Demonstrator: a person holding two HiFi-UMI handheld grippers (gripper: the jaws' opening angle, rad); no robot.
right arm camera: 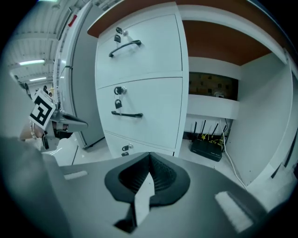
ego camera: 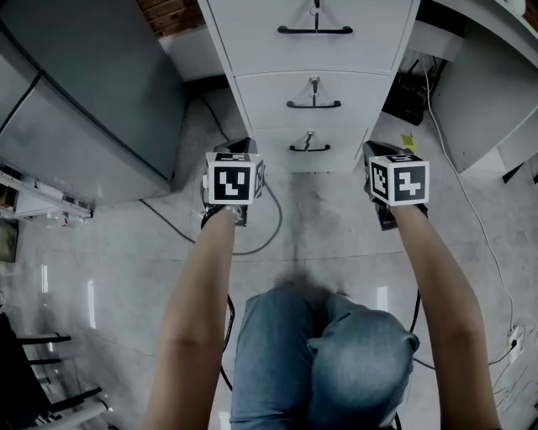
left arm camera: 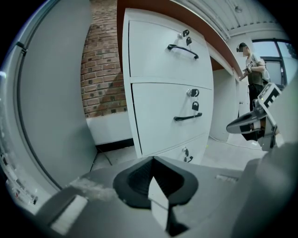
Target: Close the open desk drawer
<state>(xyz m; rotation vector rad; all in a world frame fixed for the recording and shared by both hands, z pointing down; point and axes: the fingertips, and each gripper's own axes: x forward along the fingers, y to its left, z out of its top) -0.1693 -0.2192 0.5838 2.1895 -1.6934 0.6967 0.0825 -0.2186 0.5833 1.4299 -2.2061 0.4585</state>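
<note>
A white drawer cabinet (ego camera: 261,92) stands under the desk with three drawers: top (ego camera: 252,25), middle (ego camera: 261,105) and bottom (ego camera: 277,149). Each has a black handle and a lock with keys. All three fronts sit flush with one another in every view. My left gripper (ego camera: 239,144) hovers off the bottom drawer's left corner, and my right gripper (ego camera: 372,149) off its right corner. Neither touches the cabinet. In the left gripper view the left gripper (left arm camera: 153,160) is shut with nothing between its jaws. The right gripper (right arm camera: 149,155) is likewise shut and empty in its own view.
A tall grey cabinet (ego camera: 84,109) stands left of the drawers, with a brick wall (left arm camera: 100,69) behind. Cables (ego camera: 269,235) trail over the floor. A black router (right arm camera: 207,149) sits in the desk's knee space at right. A person (left arm camera: 253,69) stands far back. My knees (ego camera: 328,353) are below.
</note>
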